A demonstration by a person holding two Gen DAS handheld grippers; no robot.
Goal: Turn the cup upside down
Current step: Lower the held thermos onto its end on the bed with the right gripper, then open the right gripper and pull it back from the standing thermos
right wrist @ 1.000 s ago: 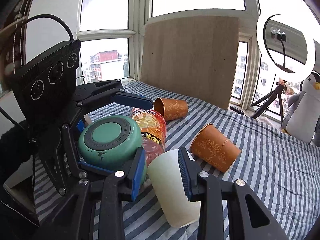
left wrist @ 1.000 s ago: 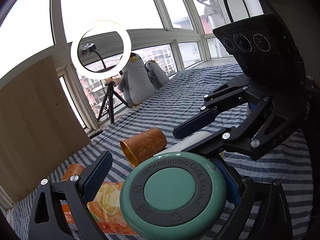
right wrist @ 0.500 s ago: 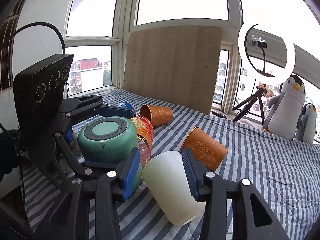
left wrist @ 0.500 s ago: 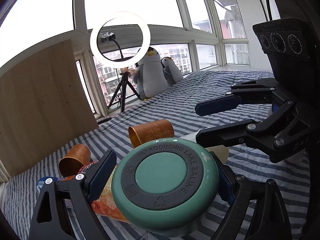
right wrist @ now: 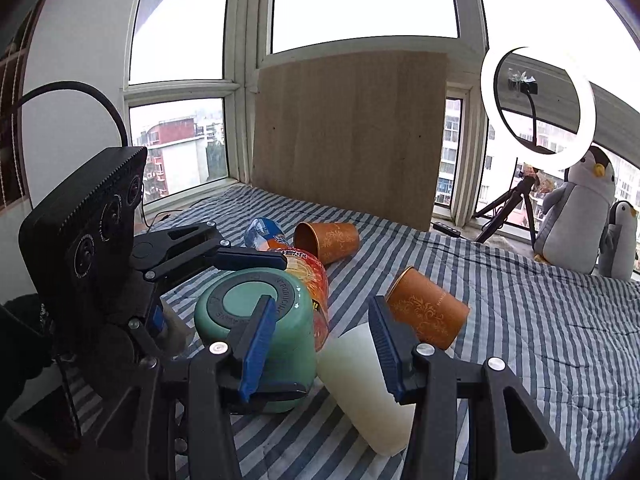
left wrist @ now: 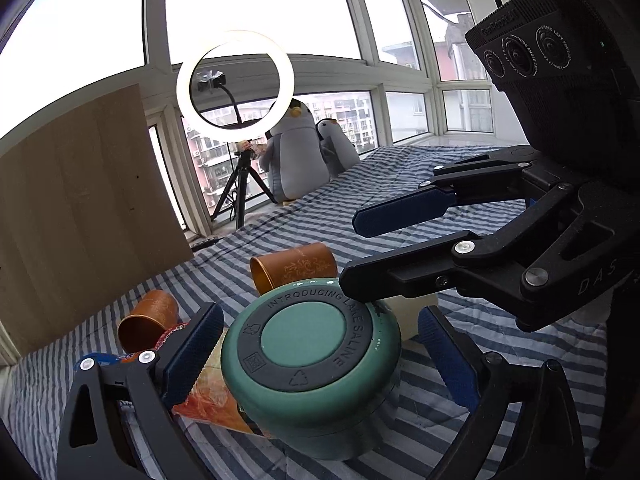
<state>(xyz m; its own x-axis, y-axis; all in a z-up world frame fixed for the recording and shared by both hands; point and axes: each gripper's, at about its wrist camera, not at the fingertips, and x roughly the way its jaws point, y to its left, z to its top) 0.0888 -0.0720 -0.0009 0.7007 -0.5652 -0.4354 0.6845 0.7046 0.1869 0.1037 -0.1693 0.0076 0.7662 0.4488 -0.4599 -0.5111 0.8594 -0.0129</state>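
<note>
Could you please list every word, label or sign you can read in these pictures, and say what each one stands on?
"INTRODUCING LAKE SALINE": dark ring on the base of the green cup, with a recycling triangle and small icons.
"DAS": body of the right gripper.
"WIDE ANGLE" and "STEREO LEFT FOV": around lenses of the camera module, the rest too small.
Snack can: print unreadable.
Orange cups: ornament only.

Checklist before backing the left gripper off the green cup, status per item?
1. Green cup base faces up: ok.
2. Its rim flat on the bedspread: cannot tell, hidden.
3. Left gripper open, gap showing beside the cup: ok.
4. Right gripper open, gripping nothing: ok.
5. Room around the cup: not ok, orange bottle and white cup crowd it.
</note>
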